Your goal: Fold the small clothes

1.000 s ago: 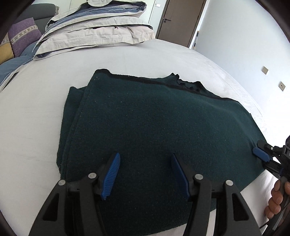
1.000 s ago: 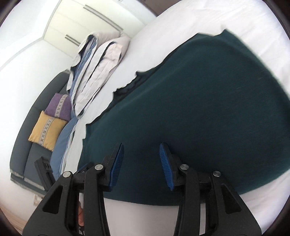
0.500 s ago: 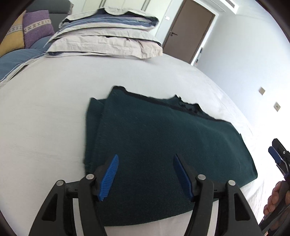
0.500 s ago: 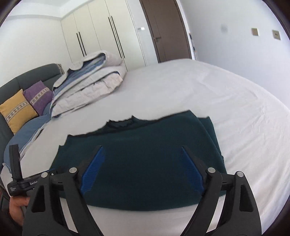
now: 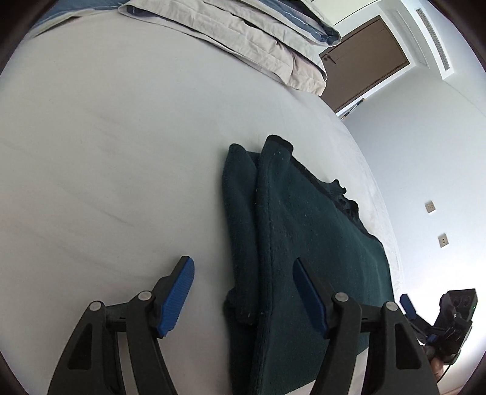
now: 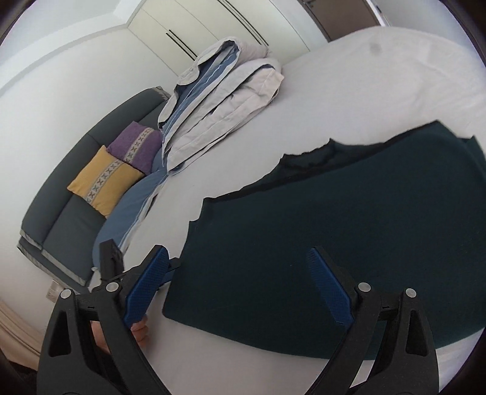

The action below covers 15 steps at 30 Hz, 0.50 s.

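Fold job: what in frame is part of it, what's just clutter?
In the job:
- green garment, folded flat on the bed
- left gripper, open, over the garment's edge
- right gripper, open, above its near edge

Lying about:
- folded duvet
- yellow cushion and purple cushion on the sofa
- door
- wardrobe

Lighting: bright, even daylight, source not visible. White bed sheet (image 5: 121,152) near overexposure in the right wrist view; soft shadows only under the dark green garment (image 6: 334,243), whose texture is lost there to underexposure. Distortion: strong fisheye curvature, black vignette at corners. Blur: slight motion smear on the sheet in the left wrist view; folded duvet (image 6: 224,100) sharp.
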Tool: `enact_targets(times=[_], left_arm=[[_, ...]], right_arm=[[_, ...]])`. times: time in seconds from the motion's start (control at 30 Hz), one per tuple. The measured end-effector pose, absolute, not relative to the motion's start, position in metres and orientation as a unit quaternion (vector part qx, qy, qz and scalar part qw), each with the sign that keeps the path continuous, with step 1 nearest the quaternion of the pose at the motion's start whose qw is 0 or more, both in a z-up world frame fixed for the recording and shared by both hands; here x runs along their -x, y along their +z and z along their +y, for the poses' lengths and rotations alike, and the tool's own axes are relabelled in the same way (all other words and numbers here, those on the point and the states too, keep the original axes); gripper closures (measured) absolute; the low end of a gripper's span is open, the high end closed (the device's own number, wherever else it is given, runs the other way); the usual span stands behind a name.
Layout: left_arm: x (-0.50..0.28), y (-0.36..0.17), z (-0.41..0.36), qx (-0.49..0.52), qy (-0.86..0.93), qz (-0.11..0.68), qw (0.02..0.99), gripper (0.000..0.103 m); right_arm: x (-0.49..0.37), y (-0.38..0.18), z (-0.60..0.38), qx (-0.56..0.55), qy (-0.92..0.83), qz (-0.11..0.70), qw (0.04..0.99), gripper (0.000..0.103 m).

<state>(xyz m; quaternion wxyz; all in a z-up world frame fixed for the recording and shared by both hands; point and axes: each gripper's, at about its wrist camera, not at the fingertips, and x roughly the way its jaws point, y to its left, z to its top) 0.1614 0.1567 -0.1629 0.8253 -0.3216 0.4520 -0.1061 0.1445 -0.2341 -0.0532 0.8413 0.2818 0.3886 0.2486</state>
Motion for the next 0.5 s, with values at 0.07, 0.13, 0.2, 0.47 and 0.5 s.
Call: enact_targets(times=[0.07,0.13,0.2,0.47,0.5], left_arm=[[-0.170,-0.168,0.162,0.346,-0.126,0.457,0.810,0.034],[-0.176,-0.173,0.171,0.379,-0.140,0.458,0.791,0.033],[-0.181,-0.177,0.177,0.406,-0.154,0.462,0.774,0.033],[-0.183,-0.174,0.160,0.403,-0.212,0.494,0.740,0.043],[-0.183,-0.175,0.161,0.411,-0.213,0.493,0.737,0.045]], right_arm=[[-0.149,-0.063,-0.232,-0.311,0.266,0.394,0.823,0.009],[-0.152,-0.071,-0.231,-0.329,0.278,0.400,0.809,0.009],[-0.156,-0.078,-0.228,-0.346,0.289,0.404,0.796,0.009],[-0.167,-0.094,-0.216,-0.378,0.309,0.420,0.765,0.010],[-0.168,-0.095,-0.213,-0.377,0.310,0.424,0.763,0.010]])
